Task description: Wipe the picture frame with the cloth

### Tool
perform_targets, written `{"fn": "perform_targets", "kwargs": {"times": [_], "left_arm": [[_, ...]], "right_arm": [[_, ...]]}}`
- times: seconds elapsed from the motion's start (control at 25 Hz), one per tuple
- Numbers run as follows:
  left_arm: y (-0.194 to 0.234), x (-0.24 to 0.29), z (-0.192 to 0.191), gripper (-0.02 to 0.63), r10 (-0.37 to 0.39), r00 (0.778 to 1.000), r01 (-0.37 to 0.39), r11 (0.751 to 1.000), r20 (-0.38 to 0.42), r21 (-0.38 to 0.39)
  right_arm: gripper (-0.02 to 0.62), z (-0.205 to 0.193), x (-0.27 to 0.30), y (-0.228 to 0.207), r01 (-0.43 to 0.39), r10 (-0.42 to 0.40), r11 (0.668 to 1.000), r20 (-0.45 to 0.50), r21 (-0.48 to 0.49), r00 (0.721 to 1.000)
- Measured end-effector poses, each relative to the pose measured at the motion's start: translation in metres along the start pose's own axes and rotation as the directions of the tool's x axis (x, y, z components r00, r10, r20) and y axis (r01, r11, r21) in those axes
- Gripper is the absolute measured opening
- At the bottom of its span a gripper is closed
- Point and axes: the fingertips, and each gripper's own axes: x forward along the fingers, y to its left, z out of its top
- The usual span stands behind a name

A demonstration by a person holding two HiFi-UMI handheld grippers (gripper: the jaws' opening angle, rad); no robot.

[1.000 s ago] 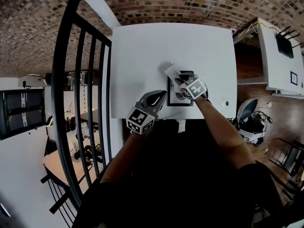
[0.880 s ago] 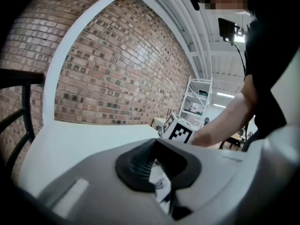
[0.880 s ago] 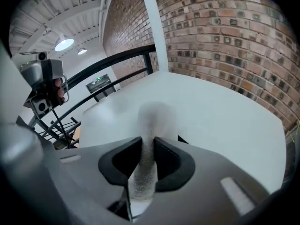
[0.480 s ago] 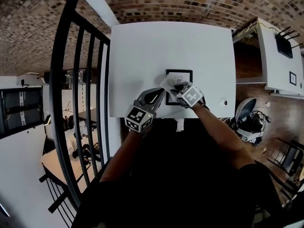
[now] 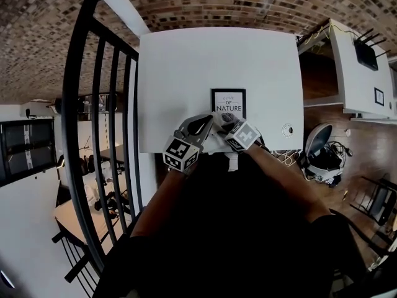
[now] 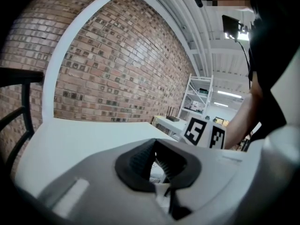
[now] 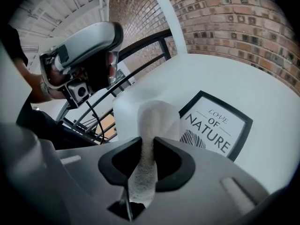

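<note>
A black picture frame (image 5: pixel 228 103) printed "LOVE OF NATURE" lies flat on the white table (image 5: pixel 186 67), near its front edge. My right gripper (image 5: pixel 224 125) sits just below the frame's lower left corner, shut on a white cloth (image 5: pixel 218 121). In the right gripper view the cloth (image 7: pixel 153 135) stands up between the jaws, with the frame (image 7: pixel 216 124) uncovered to its right. My left gripper (image 5: pixel 206 122) rests beside the right one at the table's front edge; its jaws look closed, nothing held. It also shows at upper left in the right gripper view (image 7: pixel 110 62).
A black metal railing (image 5: pixel 93 135) runs along the table's left side. A small round fitting (image 5: pixel 287 130) sits on the table right of the frame. Beyond the right edge are a white desk (image 5: pixel 363 73) and an office chair (image 5: pixel 322 149).
My right gripper has drawn the cloth down across the frame toward the front edge, leaving the print uncovered. The left gripper has stayed where it was.
</note>
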Motion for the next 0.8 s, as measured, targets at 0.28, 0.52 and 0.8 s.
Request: {"fn": "perform_targets", "kwargs": {"times": [0.28, 0.52, 0.8], "left_arm": [[0.003, 0.000, -0.009, 0.000, 0.029, 0.999, -0.029, 0.999, -0.013, -0.015], [0.007, 0.001, -0.015, 0.000, 0.047, 0.998, -0.048, 0.999, -0.029, -0.019], [0.006, 0.004, -0.017, 0.000, 0.058, 0.997, -0.059, 0.998, -0.045, -0.031]], "right_arm": [[0.080, -0.010, -0.004, 0.014, -0.068, 0.069, 0.997, -0.029, 0.033, 0.997], [0.080, 0.021, -0.039, -0.032, 0.013, -0.015, 0.997, 0.036, 0.073, 0.999], [0.081, 0.065, -0.066, -0.125, 0.226, -0.234, 0.970, 0.082, 0.093, 0.969]]}}
